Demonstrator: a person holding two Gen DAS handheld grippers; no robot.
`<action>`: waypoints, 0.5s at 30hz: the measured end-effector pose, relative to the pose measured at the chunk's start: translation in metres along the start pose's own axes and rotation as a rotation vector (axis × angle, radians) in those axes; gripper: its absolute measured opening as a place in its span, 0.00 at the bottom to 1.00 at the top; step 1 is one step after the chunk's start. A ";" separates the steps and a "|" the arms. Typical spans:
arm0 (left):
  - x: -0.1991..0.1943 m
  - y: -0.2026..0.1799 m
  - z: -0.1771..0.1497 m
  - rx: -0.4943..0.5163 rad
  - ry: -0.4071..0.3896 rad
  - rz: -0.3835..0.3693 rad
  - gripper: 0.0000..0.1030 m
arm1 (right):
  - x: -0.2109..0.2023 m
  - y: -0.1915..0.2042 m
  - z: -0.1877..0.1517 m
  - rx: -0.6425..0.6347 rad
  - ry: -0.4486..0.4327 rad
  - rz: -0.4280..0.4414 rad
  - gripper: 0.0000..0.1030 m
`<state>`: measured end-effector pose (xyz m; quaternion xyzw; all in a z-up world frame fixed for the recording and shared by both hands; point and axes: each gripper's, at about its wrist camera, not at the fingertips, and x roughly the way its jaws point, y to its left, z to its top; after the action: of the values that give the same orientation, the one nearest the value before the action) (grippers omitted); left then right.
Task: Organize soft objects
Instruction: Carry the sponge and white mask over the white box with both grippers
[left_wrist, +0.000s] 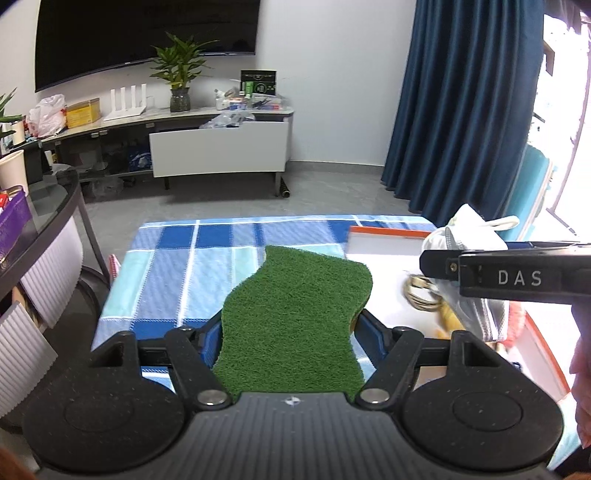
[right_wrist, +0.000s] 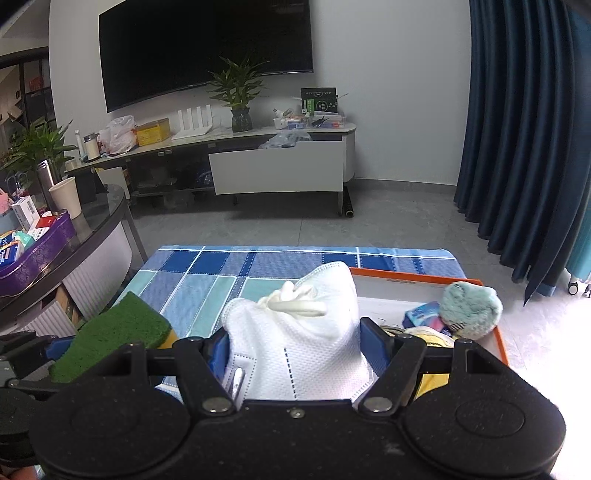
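holding a green scouring sponge (left_wrist: 291, 321) pinched in the left gripper (left_wrist: 290, 332) and a white face mask (right_wrist: 295, 332) pinched in the right gripper (right_wrist: 295, 343), both raised over the checked counter (left_wrist: 177, 258). the orange-rimmed box (right_wrist: 413, 275) is the landmark: mask nearly over its near edge, sponge left of it. likely mid-carry; next, lower each into the box and release.

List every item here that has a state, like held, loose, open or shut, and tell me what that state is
left gripper: shut on the green sponge.
green sponge: held above the checked cloth.
right gripper: shut on the white face mask.
white face mask: held, folded, ear loops bunched on top.
orange-rimmed tray: on the cloth, holds items.
teal pompom: resting in the tray.
cabinet drawer: pulled open.
TV: screen dark.
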<state>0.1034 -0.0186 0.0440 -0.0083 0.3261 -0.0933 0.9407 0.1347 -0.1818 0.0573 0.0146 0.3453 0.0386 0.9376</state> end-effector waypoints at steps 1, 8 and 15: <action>-0.001 -0.003 -0.001 0.002 -0.001 0.001 0.71 | -0.004 -0.002 -0.002 0.000 -0.003 -0.003 0.81; -0.009 -0.018 -0.009 0.005 0.002 -0.019 0.71 | -0.028 -0.019 -0.018 0.029 -0.010 -0.004 0.81; -0.017 -0.033 -0.018 0.010 0.002 -0.038 0.71 | -0.050 -0.036 -0.034 0.067 -0.016 -0.015 0.81</action>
<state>0.0733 -0.0474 0.0432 -0.0096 0.3262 -0.1126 0.9385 0.0768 -0.2223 0.0618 0.0436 0.3389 0.0201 0.9396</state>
